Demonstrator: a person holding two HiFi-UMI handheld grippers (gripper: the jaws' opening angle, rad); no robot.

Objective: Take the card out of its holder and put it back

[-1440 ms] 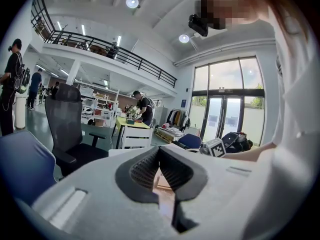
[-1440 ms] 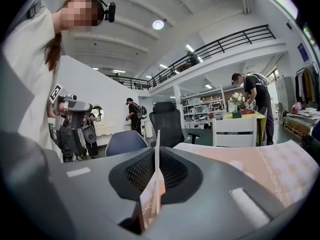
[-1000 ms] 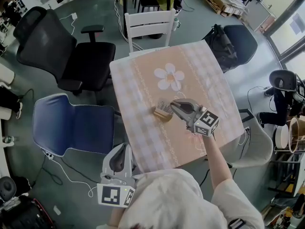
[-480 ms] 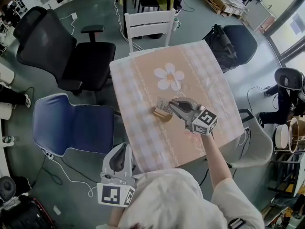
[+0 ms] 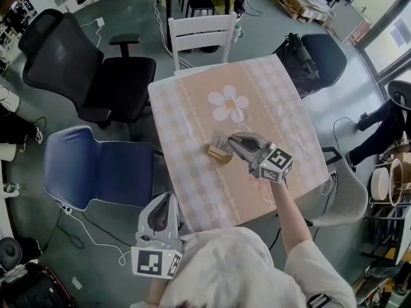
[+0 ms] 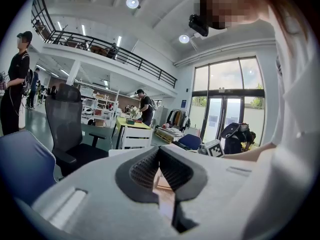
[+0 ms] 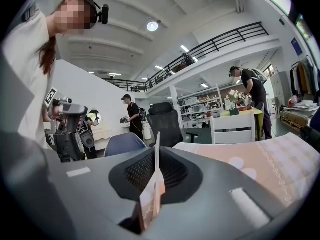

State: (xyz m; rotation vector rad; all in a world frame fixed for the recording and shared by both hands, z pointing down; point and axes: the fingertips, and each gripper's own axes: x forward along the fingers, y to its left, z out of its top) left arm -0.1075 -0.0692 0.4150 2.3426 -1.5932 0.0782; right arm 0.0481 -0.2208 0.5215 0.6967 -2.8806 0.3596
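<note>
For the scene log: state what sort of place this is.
Probably an open-plan lab or workshop hall, not a home. It has a railed mezzanine under a high ceiling, tall glazed doors, and an office chair beside a cloth-covered table.

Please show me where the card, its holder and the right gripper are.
card (image 7: pixel 149 206), right gripper view, lower face
holder (image 5: pixel 218 153), head view, wooden base
right gripper (image 5: pixel 232 141), head view, between its fingertips

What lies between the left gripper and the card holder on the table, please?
Only bare checked tablecloth, as the head view shows; the left gripper hangs just beyond its edge, and the card holder stands mid-table.
</note>
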